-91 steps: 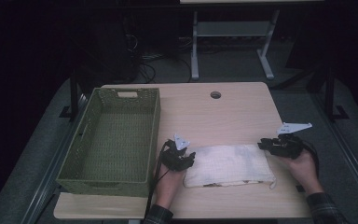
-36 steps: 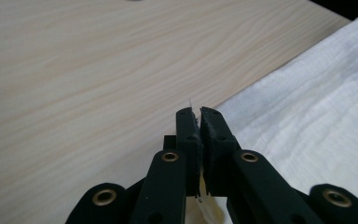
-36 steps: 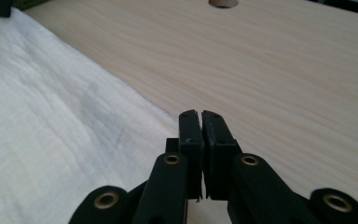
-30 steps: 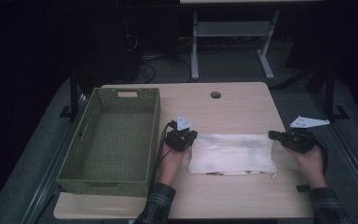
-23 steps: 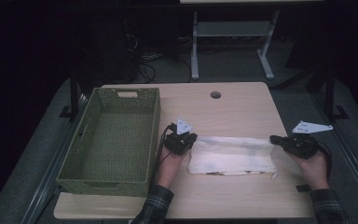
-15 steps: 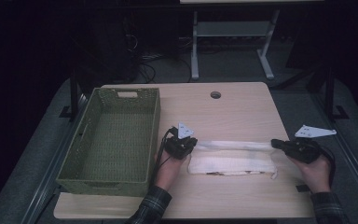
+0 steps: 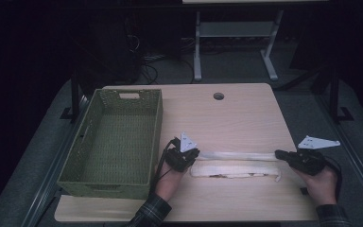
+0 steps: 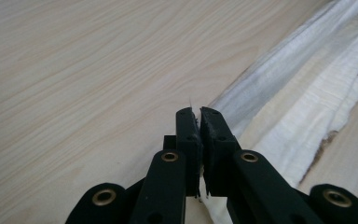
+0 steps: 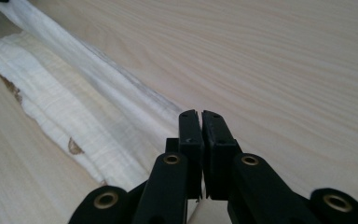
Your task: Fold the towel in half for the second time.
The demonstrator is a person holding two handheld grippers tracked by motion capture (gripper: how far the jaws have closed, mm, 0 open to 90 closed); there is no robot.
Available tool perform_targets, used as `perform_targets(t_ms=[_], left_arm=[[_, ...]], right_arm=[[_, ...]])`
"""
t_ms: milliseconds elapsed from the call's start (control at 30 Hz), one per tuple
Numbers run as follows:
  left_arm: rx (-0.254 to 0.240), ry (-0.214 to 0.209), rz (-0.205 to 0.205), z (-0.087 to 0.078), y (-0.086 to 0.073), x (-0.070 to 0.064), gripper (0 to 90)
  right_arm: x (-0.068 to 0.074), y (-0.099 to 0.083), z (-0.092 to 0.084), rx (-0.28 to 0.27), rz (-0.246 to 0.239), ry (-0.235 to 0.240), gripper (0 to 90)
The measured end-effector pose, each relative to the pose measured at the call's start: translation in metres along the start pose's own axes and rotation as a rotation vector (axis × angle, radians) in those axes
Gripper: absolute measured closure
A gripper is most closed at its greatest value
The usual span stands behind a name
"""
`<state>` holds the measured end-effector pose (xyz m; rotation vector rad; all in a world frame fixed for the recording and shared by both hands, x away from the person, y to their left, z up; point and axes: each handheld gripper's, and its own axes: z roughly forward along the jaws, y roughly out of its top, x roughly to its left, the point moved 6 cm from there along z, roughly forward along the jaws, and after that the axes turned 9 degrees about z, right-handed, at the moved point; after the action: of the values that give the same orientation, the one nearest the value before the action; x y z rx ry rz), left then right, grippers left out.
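Dark floor surrounds the wooden table. High view: green basket at left; left gripper and right gripper pinch opposite ends of the white cloth at lower centre, stretched mid-fold.

Left gripper view: jaws clamp the cloth's edge.

Right gripper view: jaws closed on its hem. Next, likely laying the fold flat.

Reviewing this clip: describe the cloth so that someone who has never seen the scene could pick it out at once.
Start at the light wooden table and its green woven basket on the left. Just right of the basket, near the front edge, lies the white cloth, folded into a long narrow strip. Its upper layer is stretched taut between the left gripper and the right gripper, each clamped on one end.
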<state>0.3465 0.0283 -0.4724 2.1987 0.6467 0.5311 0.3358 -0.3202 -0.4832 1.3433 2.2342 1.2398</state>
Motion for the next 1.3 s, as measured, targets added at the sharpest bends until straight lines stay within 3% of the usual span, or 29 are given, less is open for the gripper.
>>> perform_targets(t_ms=[333,500,700,833,967,1067,1133,1300], left_arm=[[-0.027,0.011,-0.001,-0.015,-0.001,-0.009,86.1],[-0.01,-0.007,-0.003,-0.016,-0.008,-0.019,85.9],[0.042,-0.009,0.034,-0.013,-0.016,-0.031,85.8],[0.068,-0.041,0.003,-0.01,-0.021,-0.034,83.6],[0.017,-0.038,-0.018,-0.021,-0.012,-0.035,72.0],[-0.013,-0.048,-0.035,-0.027,-0.005,-0.035,71.5],[-0.007,-0.068,-0.052,-0.023,-0.006,-0.035,73.6],[0.058,-0.127,-0.052,-0.01,-0.018,-0.04,76.6]], right_arm=[[0.011,-0.011,-0.007,0.005,-0.003,0.011,87.1],[0.014,-0.015,-0.01,0.008,-0.012,0.007,87.0],[0.015,-0.027,-0.011,0.045,0.007,0.024,86.4],[0.017,-0.03,-0.013,0.057,0.003,0.03,82.7],[0.017,-0.029,-0.024,0.02,0.037,0.055,78.4],[0.017,-0.023,-0.032,-0.024,0.05,0.069,81.1],[0.017,-0.022,-0.03,-0.028,0.047,0.065,83.1],[0.022,-0.03,-0.014,0.06,0.012,0.074,87.2]])
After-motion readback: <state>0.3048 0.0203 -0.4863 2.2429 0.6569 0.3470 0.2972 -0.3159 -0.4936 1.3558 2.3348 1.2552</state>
